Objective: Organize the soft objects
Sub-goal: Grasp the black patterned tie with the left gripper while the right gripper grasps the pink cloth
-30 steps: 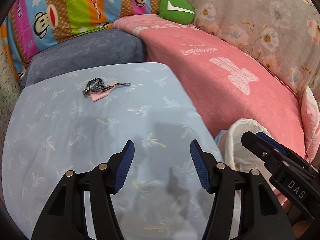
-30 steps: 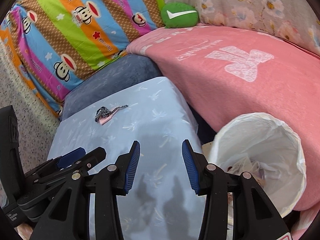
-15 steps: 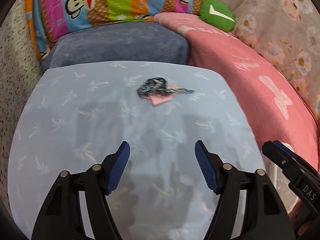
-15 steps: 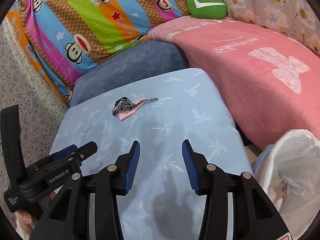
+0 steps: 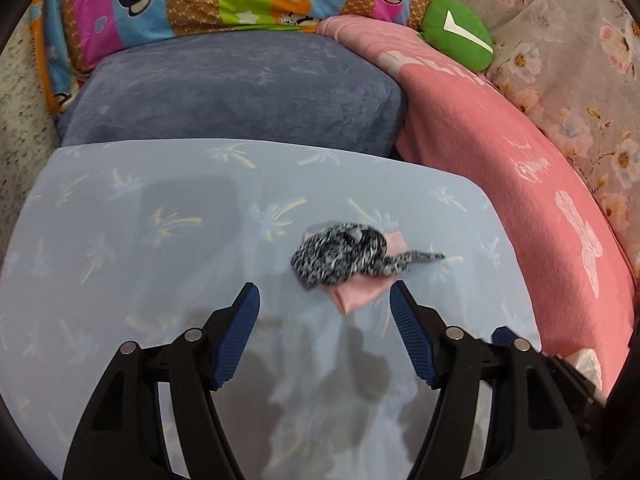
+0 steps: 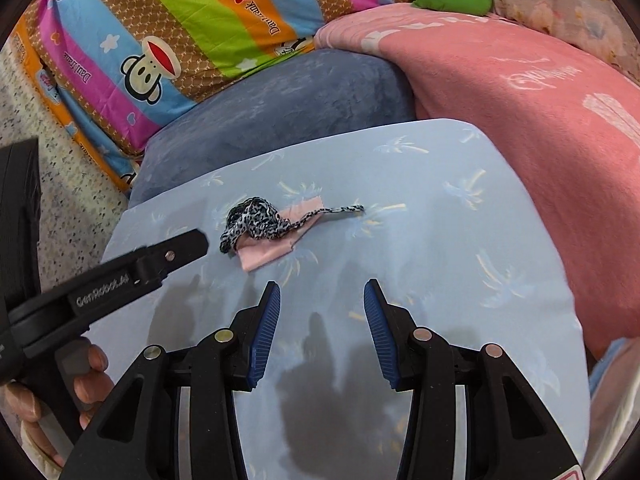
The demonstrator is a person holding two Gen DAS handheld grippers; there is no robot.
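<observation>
Item: speckled black-and-white fabric piece (image 5: 340, 254), bunched on a pink cloth (image 5: 360, 292); both lie mid-way on the pale blue palm-print cushion (image 5: 160, 240), probably set there for sorting.

Left tongs (image 5: 325, 336): released, empty, angled down just short of the pair.

Right tongs (image 6: 322, 332): parted, empty, set farther back.

Right view only: hand (image 6: 60, 392) on left handle. Left view only: the fabric's texture close up.
</observation>
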